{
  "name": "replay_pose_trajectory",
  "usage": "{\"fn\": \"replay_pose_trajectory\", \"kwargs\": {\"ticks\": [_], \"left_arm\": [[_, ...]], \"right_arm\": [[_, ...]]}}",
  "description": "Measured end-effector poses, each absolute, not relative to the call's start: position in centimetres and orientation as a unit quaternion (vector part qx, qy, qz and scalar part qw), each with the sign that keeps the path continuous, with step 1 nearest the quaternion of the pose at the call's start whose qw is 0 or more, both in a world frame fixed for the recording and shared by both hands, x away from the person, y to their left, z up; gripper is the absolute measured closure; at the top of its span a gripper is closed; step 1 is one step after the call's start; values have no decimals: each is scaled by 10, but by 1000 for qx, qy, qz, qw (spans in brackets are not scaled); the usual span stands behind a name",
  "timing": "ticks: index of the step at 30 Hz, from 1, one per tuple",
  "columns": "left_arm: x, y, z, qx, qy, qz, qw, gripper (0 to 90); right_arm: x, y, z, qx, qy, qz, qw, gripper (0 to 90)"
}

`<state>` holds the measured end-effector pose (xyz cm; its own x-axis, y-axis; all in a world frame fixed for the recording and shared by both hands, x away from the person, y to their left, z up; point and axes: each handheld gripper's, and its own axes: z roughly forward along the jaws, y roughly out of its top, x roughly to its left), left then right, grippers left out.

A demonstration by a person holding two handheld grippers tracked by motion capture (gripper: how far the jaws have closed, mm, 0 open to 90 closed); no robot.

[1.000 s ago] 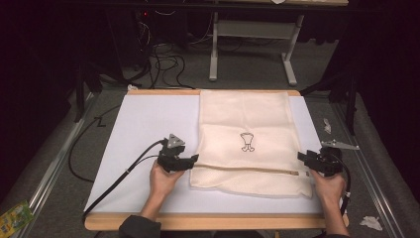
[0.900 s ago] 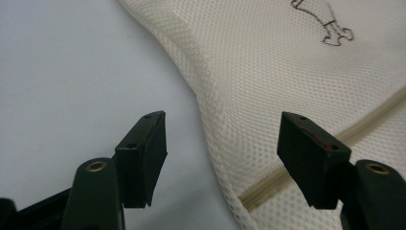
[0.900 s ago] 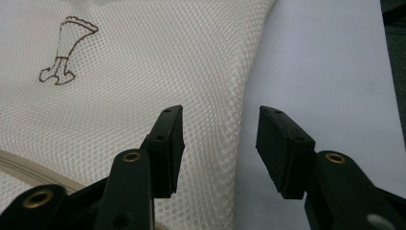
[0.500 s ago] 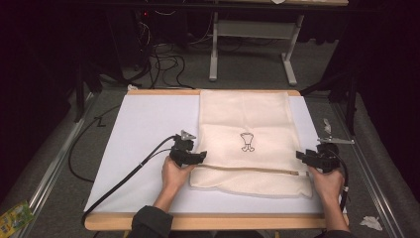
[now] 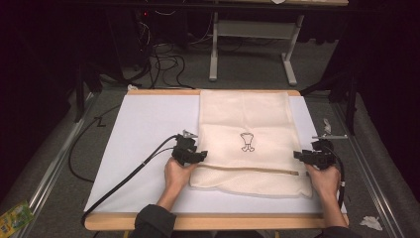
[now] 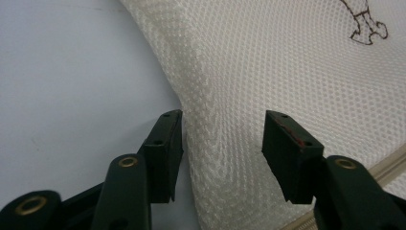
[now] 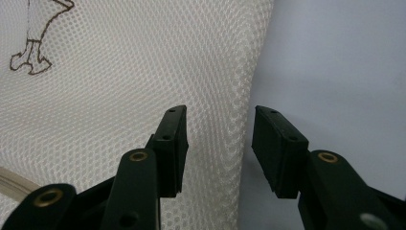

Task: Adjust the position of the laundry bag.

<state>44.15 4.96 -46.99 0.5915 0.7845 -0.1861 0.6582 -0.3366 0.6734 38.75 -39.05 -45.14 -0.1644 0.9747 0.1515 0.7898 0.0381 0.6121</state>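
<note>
Lying flat on the white table cover [image 5: 143, 134], a cream mesh bag [image 5: 247, 119] is seen right of the table's middle, its long axis running from the person's edge toward the far edge. Its zipper [image 5: 247, 169] is laid crosswise near the person's end, and a small brown printed figure [image 5: 247, 142] is shown about mid-bag. The left gripper [image 5: 195, 157] is placed at the bag's left edge, the right gripper [image 5: 303, 155] at its right edge, both just beyond the zipper line. In each gripper view, the mesh edge is seen bunched between the jaws, which have just been closing but are not pressed on the fabric. Cables [image 5: 163, 59] and a table frame [image 5: 247, 29] are visible on the floor beyond.
</note>
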Motion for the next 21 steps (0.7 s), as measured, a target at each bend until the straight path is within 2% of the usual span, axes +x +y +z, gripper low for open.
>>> {"fn": "replay_pose_trajectory", "kwargs": {"ticks": [4,7,8,10,13,21], "left_arm": [[442,43,-467,817,439,85,364,559],[444,43,-466,821,439,78,357,625],[445,43,-466,821,439,77,356,625],[445,44,-465,822,438,72,356,718],[445,45,-463,823,428,75,365,817],[444,49,-457,824,417,74,376,842]], "right_arm": [[391,-390,-451,632,706,288,141,598],[395,-389,-454,630,713,278,129,704],[395,-389,-454,630,713,278,129,704],[396,-389,-455,627,718,278,121,794],[396,-391,-454,622,722,282,114,838],[394,-391,-452,613,725,292,117,851]]}}
